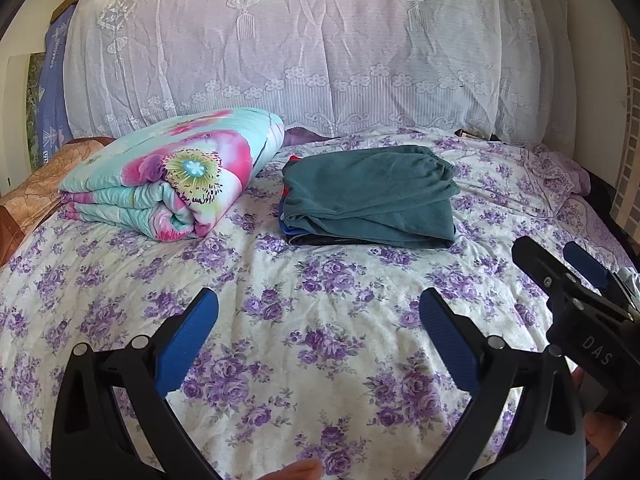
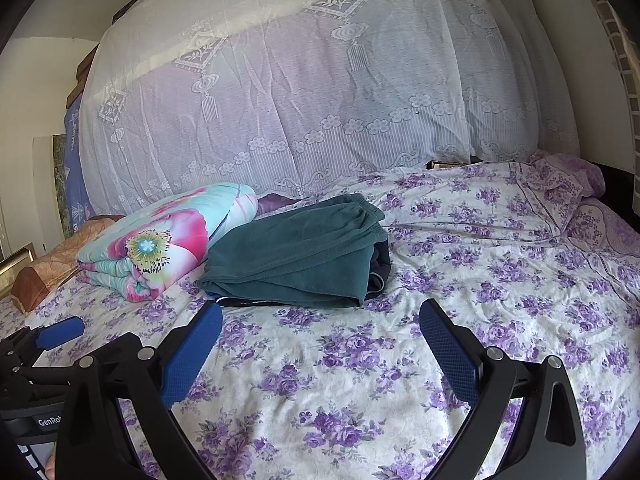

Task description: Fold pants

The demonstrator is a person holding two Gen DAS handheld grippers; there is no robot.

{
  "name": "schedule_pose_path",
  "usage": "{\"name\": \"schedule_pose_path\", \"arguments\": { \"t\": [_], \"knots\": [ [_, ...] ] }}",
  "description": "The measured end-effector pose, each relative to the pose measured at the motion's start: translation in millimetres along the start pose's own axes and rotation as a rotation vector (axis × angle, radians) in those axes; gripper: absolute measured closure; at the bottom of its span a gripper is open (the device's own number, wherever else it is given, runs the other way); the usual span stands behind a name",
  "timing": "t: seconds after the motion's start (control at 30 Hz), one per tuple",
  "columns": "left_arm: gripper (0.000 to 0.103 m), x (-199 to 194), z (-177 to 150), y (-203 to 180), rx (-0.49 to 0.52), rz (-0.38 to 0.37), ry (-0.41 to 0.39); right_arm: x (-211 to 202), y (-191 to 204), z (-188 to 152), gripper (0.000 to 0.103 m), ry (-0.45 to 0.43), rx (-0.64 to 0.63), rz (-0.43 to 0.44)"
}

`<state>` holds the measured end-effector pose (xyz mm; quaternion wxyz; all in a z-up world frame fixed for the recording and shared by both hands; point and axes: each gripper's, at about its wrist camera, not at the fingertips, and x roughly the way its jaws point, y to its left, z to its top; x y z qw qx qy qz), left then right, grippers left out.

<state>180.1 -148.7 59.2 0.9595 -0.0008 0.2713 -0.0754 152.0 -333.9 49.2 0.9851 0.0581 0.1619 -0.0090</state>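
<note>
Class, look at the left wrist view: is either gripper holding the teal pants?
No: the teal pants lie folded on the bed, with the left gripper open and apart.

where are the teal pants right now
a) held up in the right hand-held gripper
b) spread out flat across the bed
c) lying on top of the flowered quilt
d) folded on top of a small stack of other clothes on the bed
d: the teal pants lie folded on a stack of other clothes, red, blue and dark edges showing underneath, beside the rolled flowered quilt; both hand-held grippers are open and empty.
</note>
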Motion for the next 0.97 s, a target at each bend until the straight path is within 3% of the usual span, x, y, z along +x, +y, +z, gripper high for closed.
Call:
{"name": "schedule_pose_path", "arguments": {
  "t": [0.47,0.57,0.97],
  "knots": [
    [0.005,-3.9,-0.1,0.2,0.002,-0.032,-0.018,0.3,-0.7,0.2,0.004,0.001,0.001,-0.001],
    [0.005,-8.1,-1.2,-6.0,0.036,-0.003,-0.043,0.3,-0.7,0.2,0.004,0.001,0.002,-0.002],
    [0.005,-1.8,1.7,-2.1,0.007,0.0,-0.003,-0.2,-0.9,0.8,0.004,0.001,0.002,-0.001]
  ]
}}
